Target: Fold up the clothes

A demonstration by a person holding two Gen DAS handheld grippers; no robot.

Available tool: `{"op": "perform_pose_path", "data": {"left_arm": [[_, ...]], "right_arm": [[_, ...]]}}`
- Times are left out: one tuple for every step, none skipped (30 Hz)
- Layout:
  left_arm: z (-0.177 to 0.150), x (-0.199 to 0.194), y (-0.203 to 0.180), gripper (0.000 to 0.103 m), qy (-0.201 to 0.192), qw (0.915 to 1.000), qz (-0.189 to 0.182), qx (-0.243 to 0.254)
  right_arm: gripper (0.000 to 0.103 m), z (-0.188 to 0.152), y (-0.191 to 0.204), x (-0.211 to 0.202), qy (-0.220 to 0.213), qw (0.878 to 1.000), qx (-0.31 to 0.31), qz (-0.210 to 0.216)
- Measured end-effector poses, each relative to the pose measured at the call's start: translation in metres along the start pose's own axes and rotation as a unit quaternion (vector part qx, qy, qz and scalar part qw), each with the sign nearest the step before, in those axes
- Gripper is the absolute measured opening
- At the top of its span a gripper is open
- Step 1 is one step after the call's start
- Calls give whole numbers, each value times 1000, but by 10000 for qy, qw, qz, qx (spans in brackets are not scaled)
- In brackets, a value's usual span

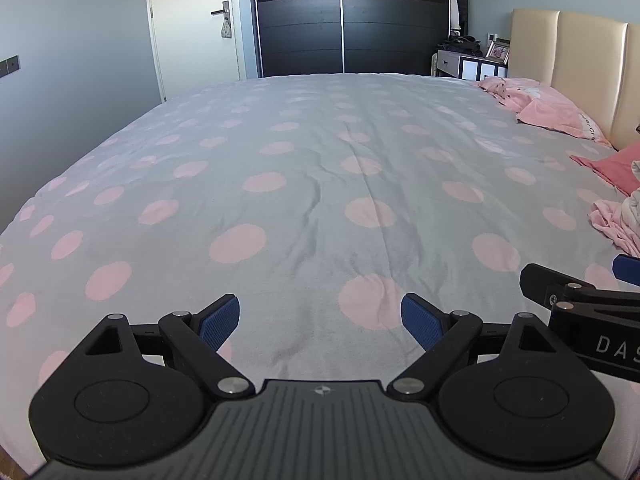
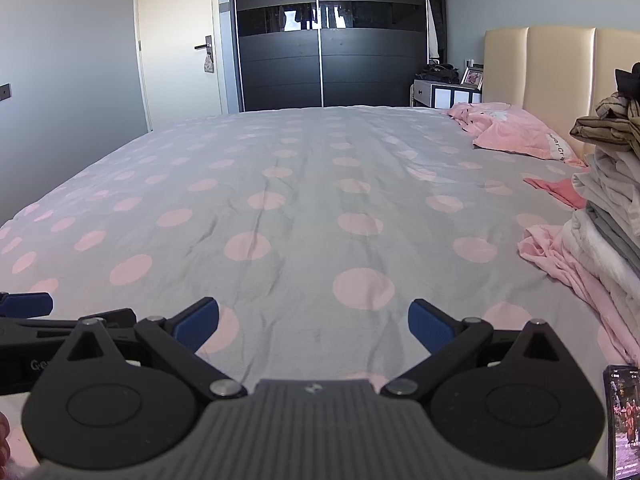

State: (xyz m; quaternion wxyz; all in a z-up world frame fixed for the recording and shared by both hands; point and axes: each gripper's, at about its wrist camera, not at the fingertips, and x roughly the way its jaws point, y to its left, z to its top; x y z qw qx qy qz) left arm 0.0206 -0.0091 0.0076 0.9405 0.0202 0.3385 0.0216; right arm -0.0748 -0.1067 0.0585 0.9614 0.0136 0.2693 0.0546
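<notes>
In the left wrist view, the right gripper carries white letters "DAS" on its black body, cut off at the picture's edge. In the right wrist view, the left gripper shows pale letters beginning "Go", the rest hidden. The pink pillow by the headboard bears small dark print, too small to read.

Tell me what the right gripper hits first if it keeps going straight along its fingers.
Probably the polka-dot bedspread: the open, empty right gripper points low across it, nothing nearer lies ahead. Depth is uncertain.
</notes>
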Motion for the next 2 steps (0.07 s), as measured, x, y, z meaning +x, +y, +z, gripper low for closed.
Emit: {"op": "perform_pose_path", "data": {"left_arm": [[0, 0, 1, 89, 0, 10000, -15, -21], [0, 0, 1, 89, -8, 10000, -19, -29]], "right_arm": [[102, 0, 0, 0, 1, 10000, -1, 0], [102, 0, 0, 0, 0, 10000, -3, -2]]}}
